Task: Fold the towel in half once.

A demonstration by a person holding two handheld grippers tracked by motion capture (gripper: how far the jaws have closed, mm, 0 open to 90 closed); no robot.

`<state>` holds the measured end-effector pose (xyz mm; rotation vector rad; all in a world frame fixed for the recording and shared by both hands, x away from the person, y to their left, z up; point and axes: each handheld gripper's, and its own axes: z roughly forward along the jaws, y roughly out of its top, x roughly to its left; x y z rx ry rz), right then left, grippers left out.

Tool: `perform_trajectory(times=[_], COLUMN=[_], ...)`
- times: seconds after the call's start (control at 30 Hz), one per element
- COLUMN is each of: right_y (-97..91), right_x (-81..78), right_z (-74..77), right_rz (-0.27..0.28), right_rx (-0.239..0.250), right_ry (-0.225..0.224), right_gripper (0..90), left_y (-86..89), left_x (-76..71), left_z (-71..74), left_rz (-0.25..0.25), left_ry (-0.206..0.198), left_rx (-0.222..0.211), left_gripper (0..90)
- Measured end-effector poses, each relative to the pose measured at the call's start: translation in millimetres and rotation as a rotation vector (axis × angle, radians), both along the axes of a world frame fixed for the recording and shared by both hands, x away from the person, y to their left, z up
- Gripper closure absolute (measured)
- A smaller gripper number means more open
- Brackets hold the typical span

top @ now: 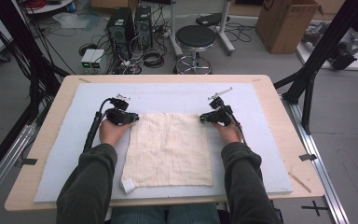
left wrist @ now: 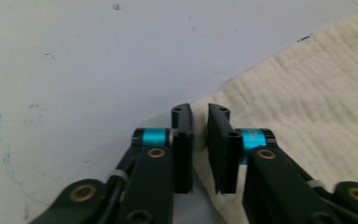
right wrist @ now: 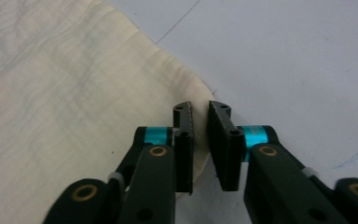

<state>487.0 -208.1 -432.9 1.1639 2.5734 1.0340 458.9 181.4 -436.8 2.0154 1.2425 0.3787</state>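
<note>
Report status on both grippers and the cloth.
Left gripper and right gripper nearly shut, each at a far corner of the cream cloth. Cloth flat on the blue mat. Nothing in the way.

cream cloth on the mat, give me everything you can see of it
The cream cloth is a thin, crinkled woven square, gauze-like, with a faint grid texture. It lies spread flat on the pale blue mat, edges roughly parallel to the table's. A small white tag sticks out at its near left corner. The left hand-held gripper sits at the far left corner, the right hand-held gripper at the far right; each has its jaws nearly closed around the cloth's edge there.
</note>
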Motion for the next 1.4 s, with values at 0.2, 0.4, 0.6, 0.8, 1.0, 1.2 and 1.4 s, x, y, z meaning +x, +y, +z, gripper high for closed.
perform_trajectory(times=[0.2,0.4,0.6,0.8,1.0,1.2,1.4], right_y=[1.9,-3.6,-10.3,-10.5,-11.0,-10.7,-12.8], right_x=[-0.3,-1.2,-1.6,0.2,1.6,2.0,-1.5], right_z=[1.3,10.9,25.1,41.7,54.2,51.2,53.3], right_rz=[0.022,0.007,0.001,0.013,0.024,0.034,0.049], right_rx=[0.002,0.032,0.055,0.065,0.108,0.129,0.153], right_ry=[0.005,-0.020,-0.064,-0.091,-0.109,-0.075,-0.072], right_gripper=[85.7,86.2,86.3,86.3,86.3,86.4,86.4], left_y=[1.3,6.8,14.9,21.5,30.2,31.7,27.6], left_x=[-0.8,-2.7,-4.7,-7.1,-9.8,-12.5,-16.1], left_z=[2.1,11.6,22.8,32.2,40.0,42.0,43.7], left_rz=[-0.018,-0.013,0.006,0.017,0.023,0.002,-0.027], left_ry=[0.002,-0.026,-0.063,-0.104,-0.130,-0.129,-0.124], left_rx=[-0.008,-0.051,-0.115,-0.163,-0.210,-0.215,-0.226], left_gripper=[86.5,87.0,87.3,87.3,87.3,87.3,87.2])
